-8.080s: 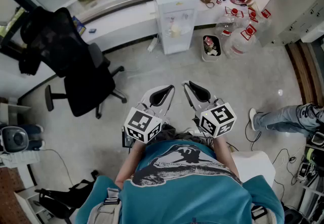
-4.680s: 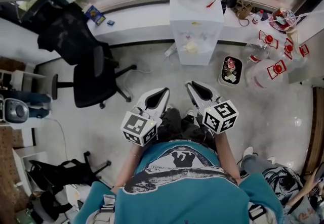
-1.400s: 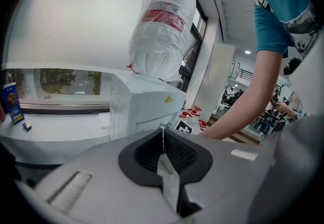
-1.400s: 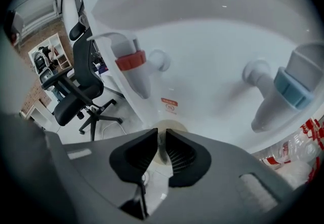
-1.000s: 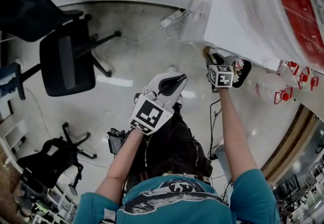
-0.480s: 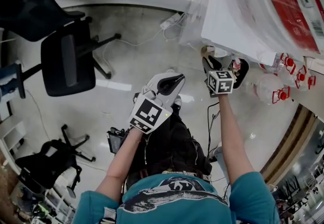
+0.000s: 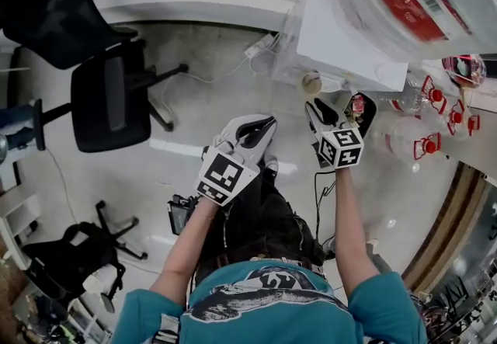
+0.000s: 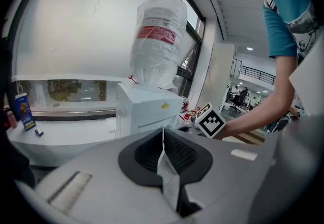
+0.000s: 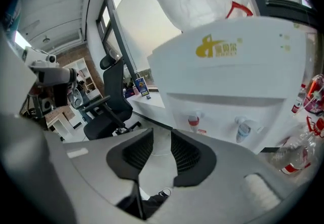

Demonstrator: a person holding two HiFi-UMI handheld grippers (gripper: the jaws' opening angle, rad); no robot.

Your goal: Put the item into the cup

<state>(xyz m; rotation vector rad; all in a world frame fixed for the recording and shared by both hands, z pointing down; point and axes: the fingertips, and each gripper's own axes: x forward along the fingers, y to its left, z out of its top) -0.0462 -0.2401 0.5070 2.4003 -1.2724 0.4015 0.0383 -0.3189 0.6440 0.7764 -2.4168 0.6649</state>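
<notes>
Where dispenser point(image 7: 349, 39) overhangs, small round thing point(image 7: 311, 84), perhaps cup, half hidden.

The person wears a teal short-sleeved T-shirt point(image 7: 311, 319) with a black-and-white graphic print across the chest, and dark trousers point(image 7: 260, 218). The left hand-held gripper point(image 7: 266, 123) and the right hand-held gripper point(image 7: 328, 121) each have a pale grey moulded shell, black ribbed pads point(image 9: 135, 150) and a white cube point(image 7: 225, 178) printed with black square markers.
</notes>
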